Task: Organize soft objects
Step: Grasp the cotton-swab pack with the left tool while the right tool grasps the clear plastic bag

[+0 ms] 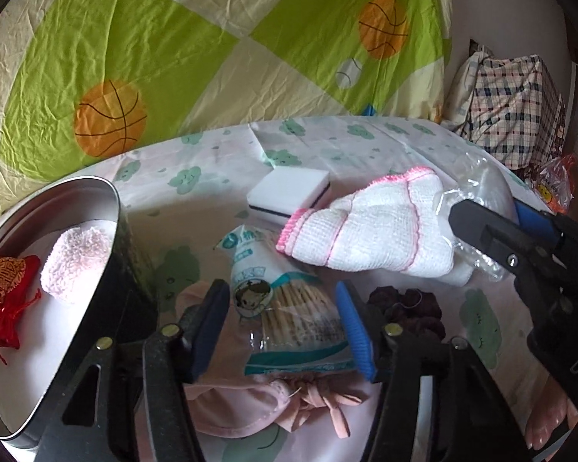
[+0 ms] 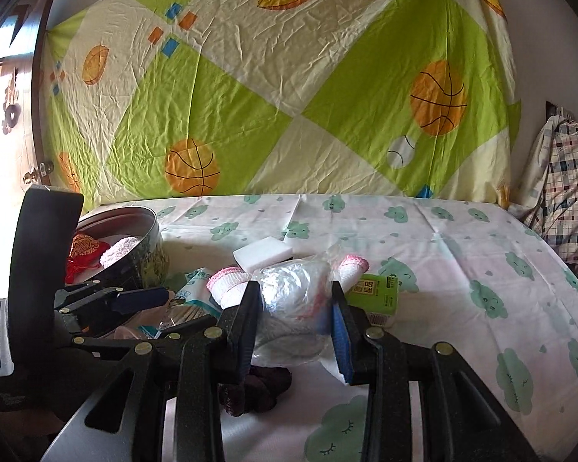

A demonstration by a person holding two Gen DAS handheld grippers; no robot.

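- your left gripper [image 1: 283, 331] sits half-wide w/ the clear plastic bag of cotton swabs [image 1: 289, 308] between its blue pads; can't tell if the pads press on it.
- under that bag lies a pale pink drawstring cloth pouch [image 1: 289, 400], its tie just below the pads.
- left of your left gripper: round metal tin w/ dark wall [image 1: 111, 277], holding a fluffy pale pink rolled cloth [image 1: 77, 261] and a red-and-gold drawstring pouch [image 1: 7, 304] side by side.
- right of it, a dark maroon scrunchie [image 1: 408, 308] on the cloud-print sheet [image 1: 424, 142].
- your right gripper [image 2: 294, 327] is narrow and clamped on a crinkly clear plastic bag w/ white cloth inside [image 2: 293, 288], lifted off the sheet.
- in the left view that bag carries a white waffle-weave cloth w/ pink stitched edge [image 1: 370, 227], hanging out toward the left.
- behind the cloth: white block sponge w/ dark bottom layer [image 1: 289, 192], flat on the sheet.
- just right of your right gripper, a green tissue pack [image 2: 377, 292].
- back: green-and-cream bedsheet w/ orange basketballs [image 2: 250, 96]; plaid bag [image 1: 516, 107] far right.
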